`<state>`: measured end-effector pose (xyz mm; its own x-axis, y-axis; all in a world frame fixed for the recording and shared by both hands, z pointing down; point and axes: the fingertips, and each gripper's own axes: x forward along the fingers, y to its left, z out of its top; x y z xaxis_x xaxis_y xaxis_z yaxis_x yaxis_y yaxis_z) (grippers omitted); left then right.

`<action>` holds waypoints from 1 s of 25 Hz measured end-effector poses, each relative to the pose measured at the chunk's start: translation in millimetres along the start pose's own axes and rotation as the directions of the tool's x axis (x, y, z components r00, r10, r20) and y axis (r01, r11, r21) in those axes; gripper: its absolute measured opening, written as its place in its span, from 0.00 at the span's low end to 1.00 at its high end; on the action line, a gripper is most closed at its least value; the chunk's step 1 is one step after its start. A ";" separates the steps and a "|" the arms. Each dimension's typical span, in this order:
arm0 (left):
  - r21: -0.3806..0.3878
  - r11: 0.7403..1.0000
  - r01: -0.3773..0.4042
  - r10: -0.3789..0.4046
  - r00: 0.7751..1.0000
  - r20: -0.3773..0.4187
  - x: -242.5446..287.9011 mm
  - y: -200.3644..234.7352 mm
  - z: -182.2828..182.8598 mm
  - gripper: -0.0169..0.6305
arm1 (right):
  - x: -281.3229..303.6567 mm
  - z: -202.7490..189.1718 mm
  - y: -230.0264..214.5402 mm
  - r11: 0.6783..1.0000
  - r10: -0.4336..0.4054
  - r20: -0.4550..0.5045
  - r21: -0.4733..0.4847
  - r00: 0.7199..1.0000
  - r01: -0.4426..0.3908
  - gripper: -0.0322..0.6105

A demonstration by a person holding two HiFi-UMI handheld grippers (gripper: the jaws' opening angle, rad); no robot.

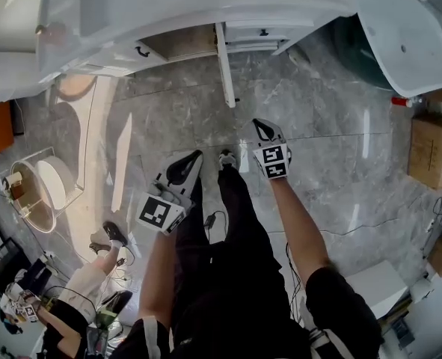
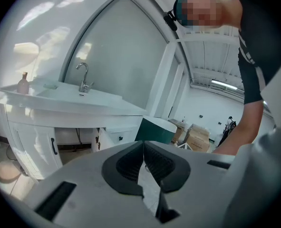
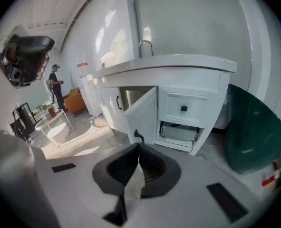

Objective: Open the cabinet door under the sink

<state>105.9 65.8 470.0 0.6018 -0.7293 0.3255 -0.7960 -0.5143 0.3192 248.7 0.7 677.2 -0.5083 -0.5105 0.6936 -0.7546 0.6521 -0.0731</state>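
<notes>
The white sink cabinet [image 1: 168, 28] runs along the top of the head view. One door [image 1: 225, 66] stands swung out toward me, edge-on, and beside it the opening [image 1: 179, 43] shows. In the right gripper view that open door [image 3: 142, 115] carries a black handle [image 3: 138, 136], and a closed door [image 3: 111, 109] is to its left. My left gripper [image 1: 198, 154] and right gripper [image 1: 255, 122] hang over the floor short of the cabinet, both shut with nothing in them. The left gripper [image 2: 144, 144] and right gripper [image 3: 139, 146] show their pads meeting at the tips.
A drawer with a black knob [image 3: 183, 109] is to the right of the open door. A dark green bathtub [image 1: 400, 36] stands at the right, with cardboard boxes [image 1: 434, 152] beyond. A glass side table [image 1: 45, 189] and another person [image 1: 78, 290] are at the left.
</notes>
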 end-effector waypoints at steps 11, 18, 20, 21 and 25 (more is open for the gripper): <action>0.000 1.000 0.024 -0.024 0.998 -0.049 -27.2 -40.4 35.2 0.05 | -133.5 103.7 59.6 0.966 0.238 0.172 0.063 0.956 -0.251 0.15; 0.057 0.998 0.037 -0.033 0.997 -0.063 -45.7 -50.4 48.3 0.05 | -171.8 140.1 86.5 0.963 0.271 0.170 -0.034 0.948 -0.269 0.15; 0.061 0.997 0.041 -0.037 0.997 -0.063 -53.7 -54.4 53.1 0.05 | -182.8 146.4 98.6 0.956 0.293 0.159 -0.072 0.943 -0.285 0.15; 0.056 0.998 0.042 -0.038 0.997 -0.060 -56.9 -54.6 56.0 0.05 | -186.7 150.1 104.4 0.951 0.306 0.154 -0.088 0.940 -0.295 0.15; 0.047 0.998 0.039 -0.037 0.998 -0.047 -70.1 -56.5 63.7 0.05 | -201.0 159.1 129.3 0.931 0.348 0.123 -0.164 0.929 -0.327 0.15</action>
<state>104.6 117.2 372.5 0.6329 -0.6880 0.3551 -0.7742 -0.5628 0.2894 187.3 98.5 414.3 -0.7861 -0.3166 0.5308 -0.4684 0.8655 -0.1774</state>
